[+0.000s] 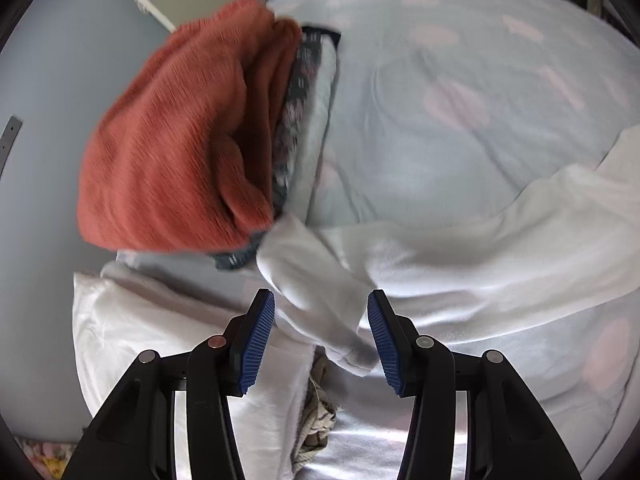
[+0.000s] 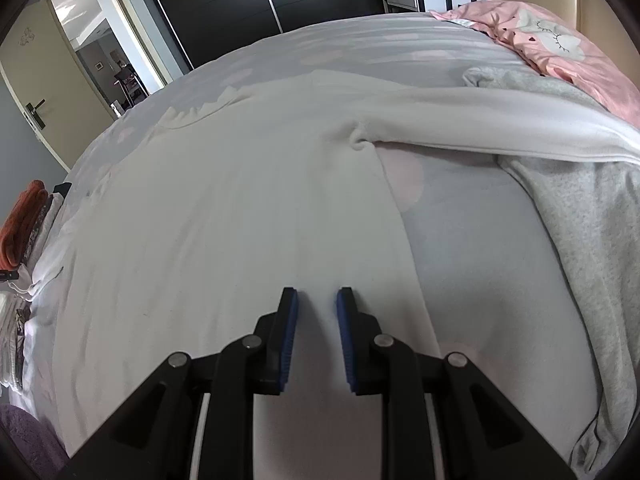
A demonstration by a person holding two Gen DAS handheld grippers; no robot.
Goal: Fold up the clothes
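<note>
While a white garment (image 2: 224, 216) is spread flat across the bed (image 2: 472, 240), its sleeve end (image 1: 320, 300) is framed between the wide-apart pads of the left gripper (image 1: 321, 304). The right gripper (image 2: 317, 300) is held over the garment's body, jaws narrowly apart, nothing clamped. A folded stack topped by 1 rust-red item (image 1: 180, 140) is seen nearby.

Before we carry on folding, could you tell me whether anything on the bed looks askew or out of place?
Nothing looks damaged. The white garment lies spread on the bed, but its sleeve drapes across the grey garment beside it. The folded pile topped by the rust-red item looks tidy.
</note>
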